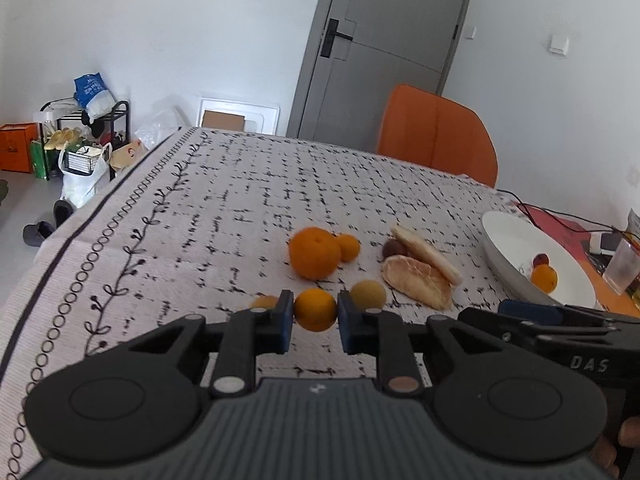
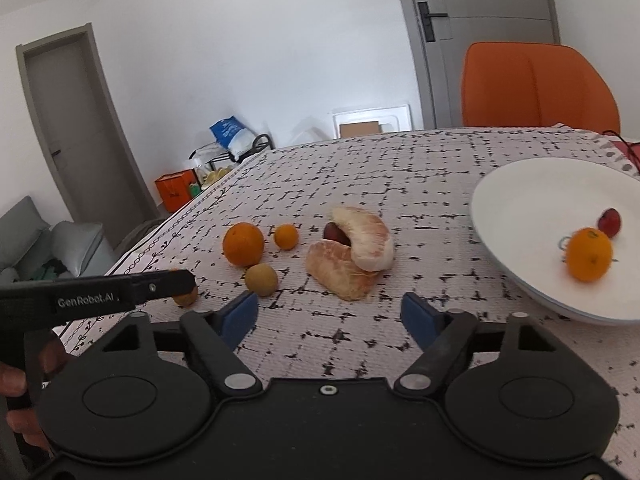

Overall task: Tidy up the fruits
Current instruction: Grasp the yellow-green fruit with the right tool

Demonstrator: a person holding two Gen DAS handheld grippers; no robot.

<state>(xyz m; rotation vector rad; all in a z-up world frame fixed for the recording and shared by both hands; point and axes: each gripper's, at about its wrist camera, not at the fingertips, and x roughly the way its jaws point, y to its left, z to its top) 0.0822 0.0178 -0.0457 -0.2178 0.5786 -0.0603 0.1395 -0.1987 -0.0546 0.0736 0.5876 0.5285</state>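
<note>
L gripper [image 1: 315,317]: my jaws are clenched on a small orange [image 1: 315,309], blue pads pressing both sides, just over the counter [image 1: 240,200]. R gripper [image 2: 329,312]: jaws released, nothing btwn them, aimed at the pomelo pieces [image 2: 352,258]. Big orange [image 1: 314,253] w/ a smaller one [image 1: 347,247] touching it sits beyond; a tan round fruit [image 1: 368,295] is just beside my L pad. White plate [image 2: 520,208] at right holds an orange [image 2: 589,255] & a red fruit [image 2: 610,222].
</note>
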